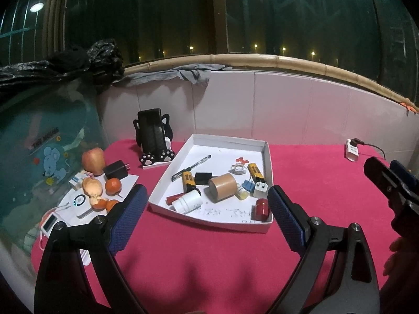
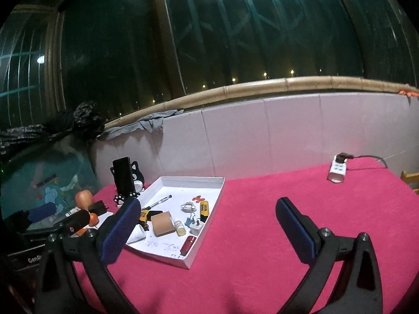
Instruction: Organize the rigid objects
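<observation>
A white cardboard tray [image 1: 267, 157] [image 2: 218, 192] sits on the red tablecloth. It holds a brown tape roll [image 1: 222, 187] [image 2: 162, 223], a pen [image 1: 192, 167], two yellow highlighters [image 1: 255, 171], a white bottle [image 1: 188, 201], a red cylinder [image 1: 262, 209], a white plug [image 1: 260, 189], a blue binder clip and more. My left gripper [image 1: 207, 204] is open and empty, just before the tray's near edge. My right gripper [image 2: 209, 217] is open and empty, to the right of the tray; it shows at the left wrist view's right edge [image 1: 387, 183].
Left of the tray stand a cat-shaped phone stand with a phone [image 1: 154, 138], an apple [image 1: 93, 161], a black charger [image 1: 116, 170], oranges and peel [image 1: 99, 193] and small devices. A white power strip [image 2: 337, 170] lies far right. A tiled wall runs behind the table.
</observation>
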### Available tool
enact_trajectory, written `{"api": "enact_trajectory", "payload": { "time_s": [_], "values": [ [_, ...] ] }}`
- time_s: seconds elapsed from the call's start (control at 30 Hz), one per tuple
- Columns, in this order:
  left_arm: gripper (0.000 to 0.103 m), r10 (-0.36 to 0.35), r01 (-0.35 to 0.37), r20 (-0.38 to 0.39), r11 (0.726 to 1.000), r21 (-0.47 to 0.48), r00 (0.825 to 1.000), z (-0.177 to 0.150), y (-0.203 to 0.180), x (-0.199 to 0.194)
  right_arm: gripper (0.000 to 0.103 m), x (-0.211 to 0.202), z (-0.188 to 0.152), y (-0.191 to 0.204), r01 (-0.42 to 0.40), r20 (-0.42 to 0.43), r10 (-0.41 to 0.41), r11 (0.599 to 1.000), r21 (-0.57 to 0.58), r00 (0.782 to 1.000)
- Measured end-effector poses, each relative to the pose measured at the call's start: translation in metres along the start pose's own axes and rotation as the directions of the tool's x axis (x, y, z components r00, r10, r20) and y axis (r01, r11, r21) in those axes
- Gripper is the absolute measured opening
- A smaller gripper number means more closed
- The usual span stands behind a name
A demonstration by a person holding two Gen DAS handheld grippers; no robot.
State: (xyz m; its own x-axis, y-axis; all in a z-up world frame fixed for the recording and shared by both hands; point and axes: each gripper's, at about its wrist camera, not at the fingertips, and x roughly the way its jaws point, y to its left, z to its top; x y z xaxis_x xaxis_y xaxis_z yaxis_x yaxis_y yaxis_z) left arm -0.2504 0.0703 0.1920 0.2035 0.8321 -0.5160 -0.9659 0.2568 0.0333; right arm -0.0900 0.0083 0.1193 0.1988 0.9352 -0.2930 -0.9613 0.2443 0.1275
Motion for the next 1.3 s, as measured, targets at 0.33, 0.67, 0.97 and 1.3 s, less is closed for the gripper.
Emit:
{"api": "enact_trajectory", "payload": {
  "time_s": [0.33, 0.67, 0.97, 1.3],
  "values": [
    [0.094, -0.015, 0.015, 0.013, 0.999, 0.03, 1.0, -0.007, -0.008, -0.018, 0.103, -0.03, -0.003, -0.004, 0.015, 0.025, -0.015, 1.0, 0.006, 1.0],
    [0.094, -0.008, 0.006, 0.051, 1.0, 0.031, 0.999, -0.009, -0.009, -0.042, 0.103, -0.067, -0.006, -0.01, 0.022, 0.063, -0.023, 1.0, 0.019, 0.998],
    [0.094, 0.007, -0.01, 0.075, 0.999, 0.047, 0.997, -0.014, -0.012, -0.065, 0.103, -0.09, -0.009, -0.005, 0.014, 0.08, -0.014, 1.0, -0.003, 0.997],
    [0.094, 0.01, -0.013, 0.087, 0.999, 0.03, 0.996, -0.014, -0.009, -0.072, 0.103, -0.091, -0.009, -0.007, 0.01, 0.076, -0.01, 1.0, 0.002, 0.997]
  ]
}}
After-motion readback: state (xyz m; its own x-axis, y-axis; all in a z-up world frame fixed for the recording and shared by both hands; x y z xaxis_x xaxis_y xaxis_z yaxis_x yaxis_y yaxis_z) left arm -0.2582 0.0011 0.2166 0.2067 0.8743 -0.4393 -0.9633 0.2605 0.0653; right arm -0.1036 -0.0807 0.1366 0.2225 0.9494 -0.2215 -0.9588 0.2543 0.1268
